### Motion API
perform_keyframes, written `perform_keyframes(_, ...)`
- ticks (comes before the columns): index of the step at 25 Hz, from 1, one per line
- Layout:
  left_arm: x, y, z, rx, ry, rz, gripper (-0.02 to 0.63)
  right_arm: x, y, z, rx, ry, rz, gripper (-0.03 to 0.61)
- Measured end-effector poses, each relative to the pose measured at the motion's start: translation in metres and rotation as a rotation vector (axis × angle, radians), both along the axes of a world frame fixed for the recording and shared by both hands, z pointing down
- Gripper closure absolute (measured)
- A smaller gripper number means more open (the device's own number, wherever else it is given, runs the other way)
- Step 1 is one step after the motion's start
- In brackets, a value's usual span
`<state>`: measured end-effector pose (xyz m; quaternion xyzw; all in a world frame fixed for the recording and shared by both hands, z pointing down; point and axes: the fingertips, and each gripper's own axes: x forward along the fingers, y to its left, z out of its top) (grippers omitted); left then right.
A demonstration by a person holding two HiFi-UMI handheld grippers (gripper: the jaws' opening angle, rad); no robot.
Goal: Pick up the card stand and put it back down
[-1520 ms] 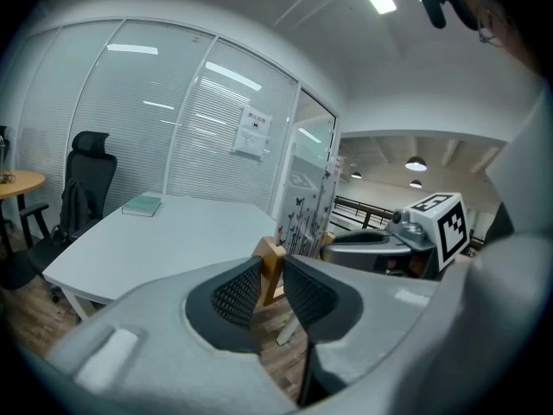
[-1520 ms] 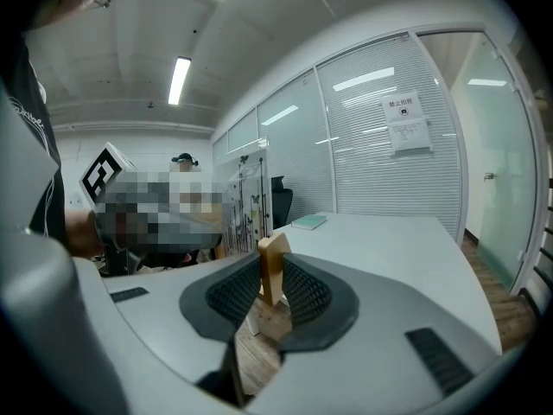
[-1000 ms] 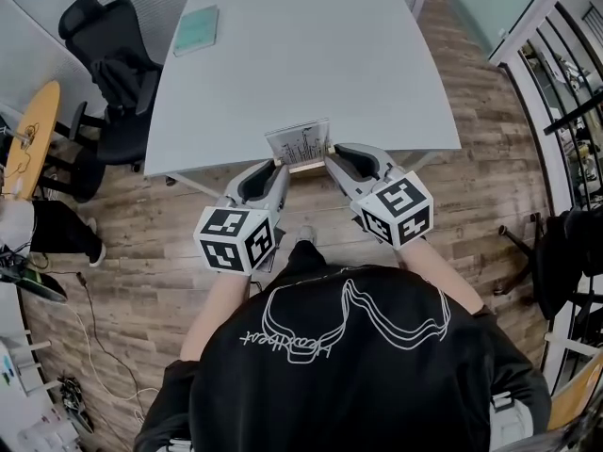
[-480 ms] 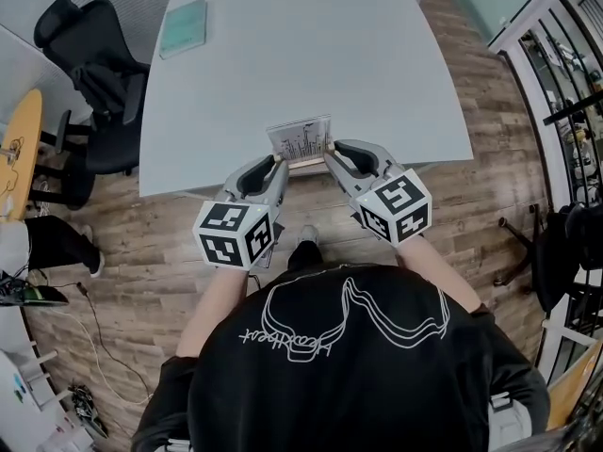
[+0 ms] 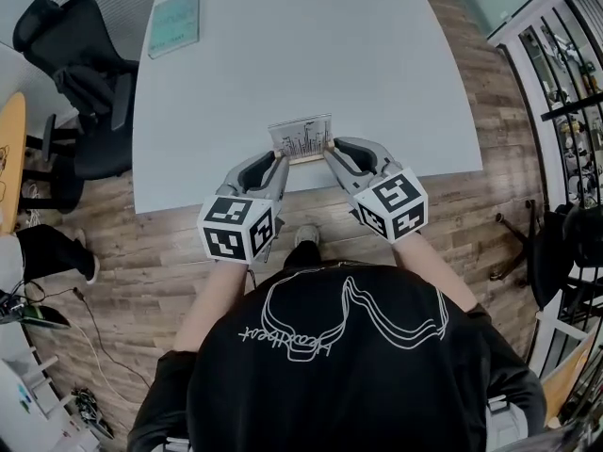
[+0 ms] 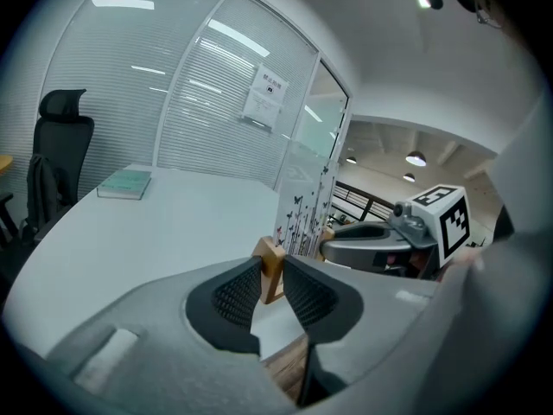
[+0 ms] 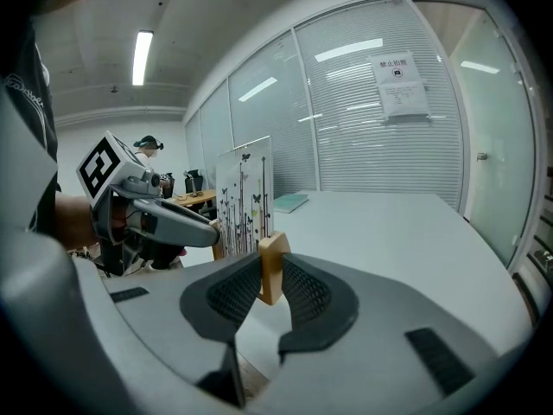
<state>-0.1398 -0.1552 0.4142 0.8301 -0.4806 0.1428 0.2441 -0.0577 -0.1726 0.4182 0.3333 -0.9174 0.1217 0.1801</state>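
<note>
At the table's (image 5: 283, 55) near edge, our left gripper (image 5: 279, 164) and right gripper (image 5: 331, 150) each pinch a wooden end of the card stand (image 5: 301, 139). Its print is too small to read.

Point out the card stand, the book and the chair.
card stand (image 5: 301, 139), head view, printed card face.
book (image 5: 174, 24), head view, middle of cover.
chair (image 5: 58, 31), head view, upper back.

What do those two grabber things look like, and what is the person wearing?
The left gripper and right gripper are smooth light-grey shells with rounded shapes. Their fingers have black pads with a mesh texture. Each carries a white cube with black square markers. The person wears a black short-sleeved top with a white line drawing.
</note>
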Motion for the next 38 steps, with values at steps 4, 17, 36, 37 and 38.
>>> perform_keyframes(4,-0.011,-0.017,0.017,-0.027,0.002,0.008,0.528,-0.011,-0.016,0.018,-0.022,0.008,0.014,0.497)
perform_keyframes(17,-0.028,-0.049,0.071,-0.084,-0.031,0.056,0.529,-0.028,-0.047,0.071,-0.078,0.035,0.031,0.497)
perform_keyframes(36,-0.027,-0.063,0.126,-0.163,-0.06,0.096,0.532,-0.026,-0.057,0.126,-0.154,0.069,0.014,0.494)
perform_keyframes(37,-0.026,-0.063,0.127,-0.162,-0.057,0.1,0.532,-0.026,-0.056,0.127,-0.155,0.067,0.009,0.494)
perform_keyframes(38,-0.026,-0.063,0.127,-0.159,-0.055,0.104,0.531,-0.026,-0.056,0.128,-0.157,0.066,0.006,0.494)
